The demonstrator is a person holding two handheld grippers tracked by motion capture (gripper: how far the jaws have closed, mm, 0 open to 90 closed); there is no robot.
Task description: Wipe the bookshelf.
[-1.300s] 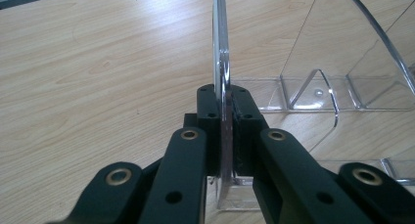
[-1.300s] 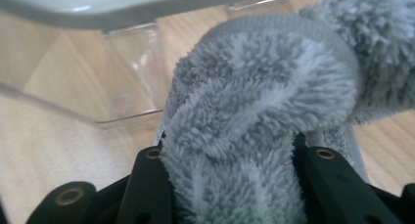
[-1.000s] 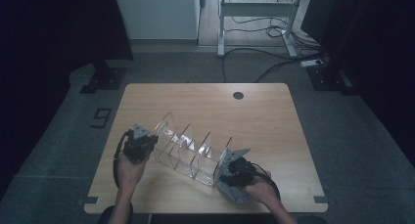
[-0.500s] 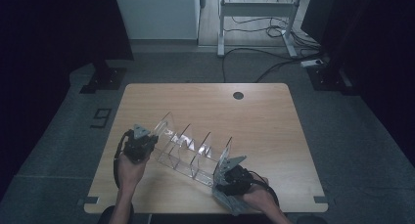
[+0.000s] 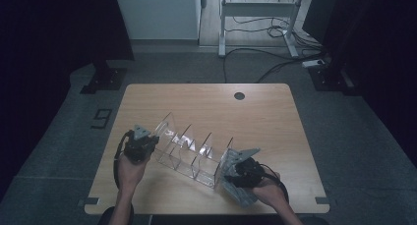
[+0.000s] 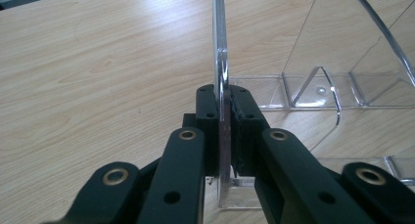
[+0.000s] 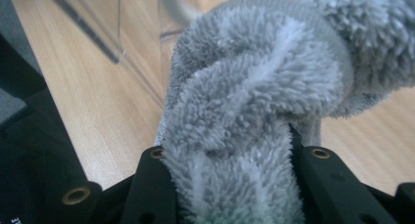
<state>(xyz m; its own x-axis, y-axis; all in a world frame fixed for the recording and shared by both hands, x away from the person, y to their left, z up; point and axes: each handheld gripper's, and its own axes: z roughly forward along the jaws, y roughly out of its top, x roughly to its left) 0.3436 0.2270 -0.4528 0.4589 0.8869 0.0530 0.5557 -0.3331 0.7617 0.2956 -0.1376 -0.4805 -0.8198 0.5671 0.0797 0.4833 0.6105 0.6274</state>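
Note:
A clear acrylic divider rack (image 5: 189,154) lies at an angle on the wooden table (image 5: 206,102). My left gripper (image 5: 153,144) is at the rack's left end, and in the left gripper view that gripper (image 6: 224,111) is shut on the upright end panel (image 6: 221,53), pads pressed against both faces. My right gripper (image 5: 228,178) sits at the rack's right end with a grey fluffy cloth (image 5: 241,193) bunched under it. In the right gripper view the cloth (image 7: 254,87) bulges out between the jaws of that gripper (image 7: 230,158), which have just been closing slightly on it.
A round cable hole (image 5: 239,96) sits near the table's far edge. My right hand is close to the table's front edge. Beyond the table stand a metal desk frame (image 5: 255,9) and loose cables (image 5: 275,63) on the dark floor.
The right gripper with the cloth dipped toward the front edge, then came back up against the rack's right end. The left gripper and the rack have stayed put.

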